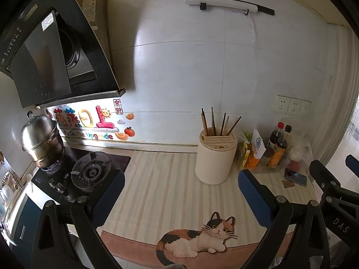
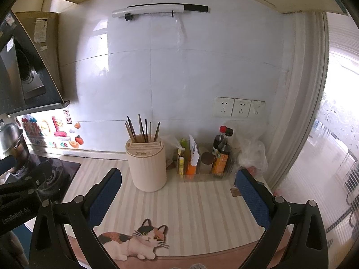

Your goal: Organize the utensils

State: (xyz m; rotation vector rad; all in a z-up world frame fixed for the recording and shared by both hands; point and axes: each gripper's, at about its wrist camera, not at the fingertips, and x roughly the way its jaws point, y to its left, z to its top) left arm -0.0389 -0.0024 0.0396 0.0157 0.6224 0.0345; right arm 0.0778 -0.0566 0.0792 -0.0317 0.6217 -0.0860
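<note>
1. Here, left gripper (image 1: 181,190) above the counter (image 1: 161,179), blue-padded fingers (image 1: 110,199) spread wide, holding nothing.
2. Likewise right gripper (image 2: 178,192), fingers (image 2: 251,197) spread wide, holding nothing, over the same striped mat (image 2: 197,201).
3. Cream holder (image 1: 215,159) upright on the mat, toward the back wall, seen between the left fingers but well ahead of them, touching neither.
4. Chopsticks (image 1: 221,123) standing in the holder's back slots, tips up, fanned slightly; exact count hard to tell.
5. From the right wrist view, holder (image 2: 147,165) ahead and left of centre, chopsticks (image 2: 142,127) upright in it.
6. Cat picture (image 1: 197,237) printed at the mat's near edge, between both pairs of fingers.
7. Right of the holder, a clear tray (image 2: 208,176) with bottles (image 2: 221,154) and packets, just beside it but apart.
8. Phone (image 1: 295,177) flat on the counter near the tray, in the left wrist view only.
9. Stove (image 1: 89,170) at the left, steel pot (image 1: 41,139) on the far burner, hood (image 1: 49,44) above.
10. Sockets (image 2: 239,107) on the white wall, rail (image 2: 157,10) with a hook high above.
11. Part of the right gripper visible at the right edge of the left view, part of the left at the left edge of the right view.
</note>
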